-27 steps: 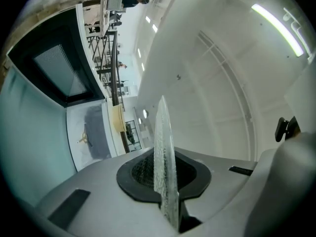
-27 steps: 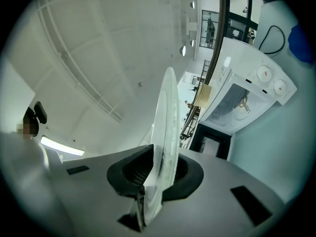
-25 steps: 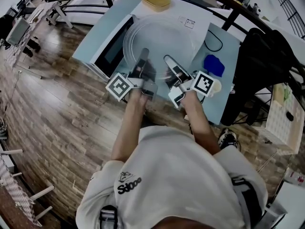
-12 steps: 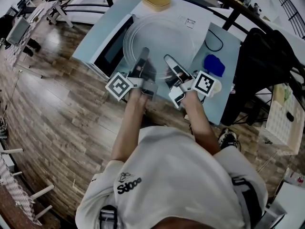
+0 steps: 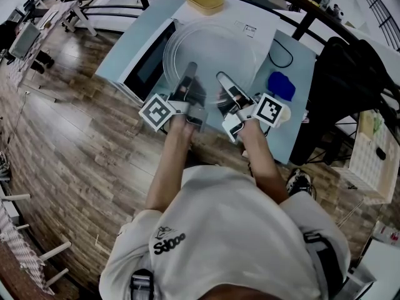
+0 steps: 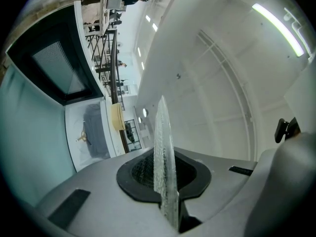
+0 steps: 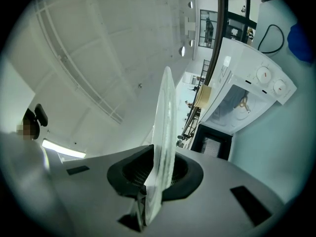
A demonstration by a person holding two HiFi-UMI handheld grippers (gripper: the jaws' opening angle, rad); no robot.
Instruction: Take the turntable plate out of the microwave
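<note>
Nearest the operator, the left gripper [image 5: 189, 74] and the right gripper [image 5: 222, 80] sit side by side, each angled slightly upward. In both gripper views the jaws are pressed onto glass: the left gripper [image 6: 166, 179] pinches the near rim of the turntable plate [image 6: 163, 142], and the right gripper [image 7: 152, 181] pinches the same rim just to its right. The turntable plate [image 5: 209, 50] extends away from the jaws, unsupported at its far edge, and appears to be clear of the cavity and held in the air above the table [image 5: 294, 127]. Beyond it stands the microwave [image 7: 244, 100], its door [image 5: 148, 61] swung open to the left, with a yellow container [image 5: 204, 0] on top at the far end. Hazards: the glass is smooth and both grips are on one edge, so the weight of the far side may cause the plate to pivot or slip through the pads. Unequal movement of the two hands would twist the glass. A low carry risks striking the door or casing.
</note>
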